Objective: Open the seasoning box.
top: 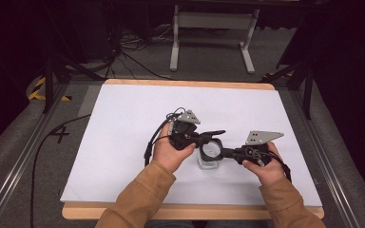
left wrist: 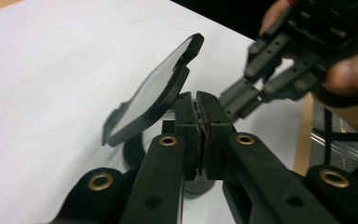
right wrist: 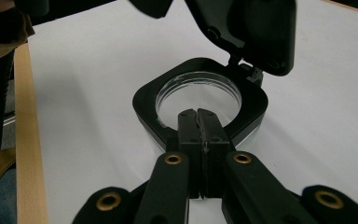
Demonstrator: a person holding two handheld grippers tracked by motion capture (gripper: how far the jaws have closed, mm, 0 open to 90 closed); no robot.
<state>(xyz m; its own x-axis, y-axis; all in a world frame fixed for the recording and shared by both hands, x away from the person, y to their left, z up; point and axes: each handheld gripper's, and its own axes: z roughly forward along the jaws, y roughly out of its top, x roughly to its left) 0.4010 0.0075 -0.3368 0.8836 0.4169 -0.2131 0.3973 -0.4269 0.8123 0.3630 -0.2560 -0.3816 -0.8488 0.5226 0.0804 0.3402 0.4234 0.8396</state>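
On the white sheet (top: 123, 118) that covers the table, a little toward my side of its middle, stands a clear container (top: 209, 164) with a black, square-ish collar (right wrist: 144, 100) round its mouth and a hinged black lid (left wrist: 154, 93) standing open. My left gripper (top: 208, 135) comes at it from the left, my left hand (top: 171, 149) wrapped round its body with the grey plate (top: 188, 117) on top. From the left gripper view its two jaws are pressed flat together with no gap between the pads; the raised lid leans just to their left, though I cannot tell whether they pinch any part of it. My right gripper (top: 222, 153) reaches in from the right, held low in my right hand (top: 266, 168). From the right gripper view its jaws are likewise squeezed together, their tips lying over the near edge of the collar (whether the rim sits between them I cannot make out). Through the round mouth I see the white sheet, and the lid hangs above the far right corner of the collar on its hinge. Both tan sleeves (top: 138, 199) come in from the bottom edge. A bare wooden strip (top: 195, 213) of table shows along the near side.
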